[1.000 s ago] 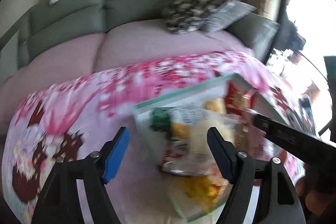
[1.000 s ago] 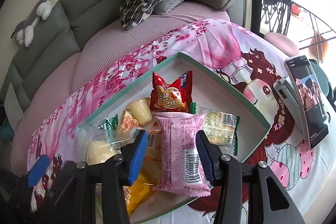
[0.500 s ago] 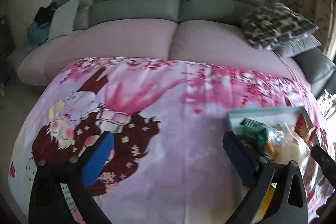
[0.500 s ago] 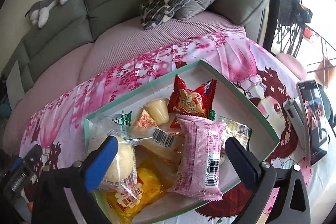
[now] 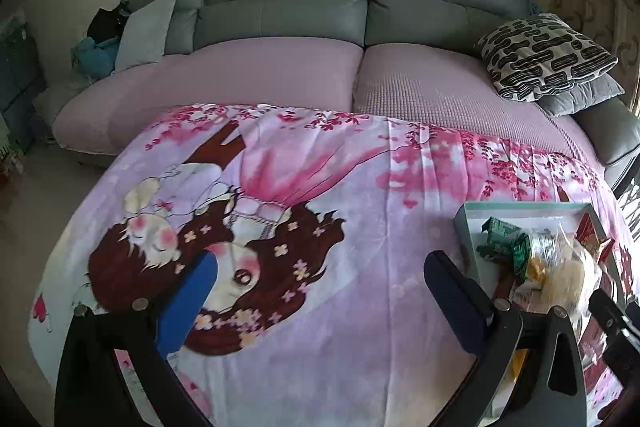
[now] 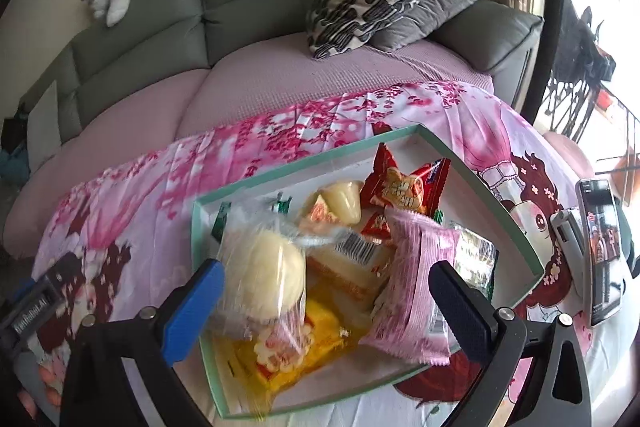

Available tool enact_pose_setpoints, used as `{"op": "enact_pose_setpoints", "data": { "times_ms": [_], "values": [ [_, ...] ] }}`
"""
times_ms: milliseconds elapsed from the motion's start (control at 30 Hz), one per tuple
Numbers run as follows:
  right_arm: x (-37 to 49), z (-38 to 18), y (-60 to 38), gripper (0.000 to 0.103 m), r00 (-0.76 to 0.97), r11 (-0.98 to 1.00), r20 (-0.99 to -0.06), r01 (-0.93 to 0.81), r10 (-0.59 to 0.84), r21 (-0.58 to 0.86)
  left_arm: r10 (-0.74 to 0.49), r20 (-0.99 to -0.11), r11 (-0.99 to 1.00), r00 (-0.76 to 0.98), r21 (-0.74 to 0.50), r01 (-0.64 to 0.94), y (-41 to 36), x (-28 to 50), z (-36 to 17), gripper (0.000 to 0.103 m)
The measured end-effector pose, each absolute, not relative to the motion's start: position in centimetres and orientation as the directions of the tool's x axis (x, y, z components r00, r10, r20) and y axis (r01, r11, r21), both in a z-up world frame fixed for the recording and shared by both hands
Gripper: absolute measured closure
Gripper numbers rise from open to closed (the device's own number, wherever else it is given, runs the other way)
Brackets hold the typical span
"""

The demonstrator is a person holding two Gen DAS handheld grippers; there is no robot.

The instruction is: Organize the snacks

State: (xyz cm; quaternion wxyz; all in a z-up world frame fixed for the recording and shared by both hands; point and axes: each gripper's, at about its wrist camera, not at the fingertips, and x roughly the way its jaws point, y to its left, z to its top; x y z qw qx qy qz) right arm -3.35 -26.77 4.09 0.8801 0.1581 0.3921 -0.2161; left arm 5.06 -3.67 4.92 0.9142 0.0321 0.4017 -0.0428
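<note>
With both claws spread wide and empty, the right gripper [image 6: 324, 303] hangs right over the snack tray [image 6: 484, 187], pink packet [image 6: 412, 287] lengthwise at one o'clock, while the left gripper [image 5: 320, 291] sees that tray [image 5: 464, 223] off at three o'clock.

We see soft daylight entering at three o'clock, overexposing the window [image 6: 600, 27]; fisheye bending darkens every corner, and the wrapped bun [image 6: 260, 275] is motion-blurred.

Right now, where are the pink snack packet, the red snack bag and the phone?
pink snack packet [image 6: 412, 291], right wrist view, middle of wrapper
red snack bag [image 6: 404, 187], right wrist view, printed front
phone [image 6: 602, 247], right wrist view, screen
</note>
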Motion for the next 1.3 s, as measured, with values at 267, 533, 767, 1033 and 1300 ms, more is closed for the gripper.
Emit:
{"op": "enact_pose_setpoints", "data": {
  "times_ms": [267,533,767,1033,1300],
  "values": [
    [-6.3,2.9,-24.0,0.0,0.581,0.883,-0.772,0.466,-0.258,0.056,-0.017,-0.79,0.988,0.613,0.079,0.13,-2.9,0.7,3.3,0.0],
    [-8.6,1.3,-21.8,0.0,0.55,0.904,-0.802,0.427,-0.233,0.03,0.016,-0.825,0.968,0.564,0.154,0.197,-3.3,-2.5,1.7,0.0],
    [-8.9,0.4,-20.9,0.0,0.524,0.907,-0.823,0.42,-0.222,0.023,0.042,-0.837,0.958,0.546,0.189,0.216,-3.3,-2.9,1.1,0.0],
    [-8.3,-0.8,-21.0,0.0,0.498,0.907,-0.839,0.421,-0.218,0.014,0.035,-0.848,0.956,0.528,0.183,0.229,-3.3,-2.5,0.6,0.0],
    [-8.1,-0.9,-21.1,0.0,0.501,0.91,-0.838,0.415,-0.216,0.013,0.032,-0.866,0.959,0.498,0.168,0.229,-3.2,-1.6,0.0,0.0]
  ]
}}
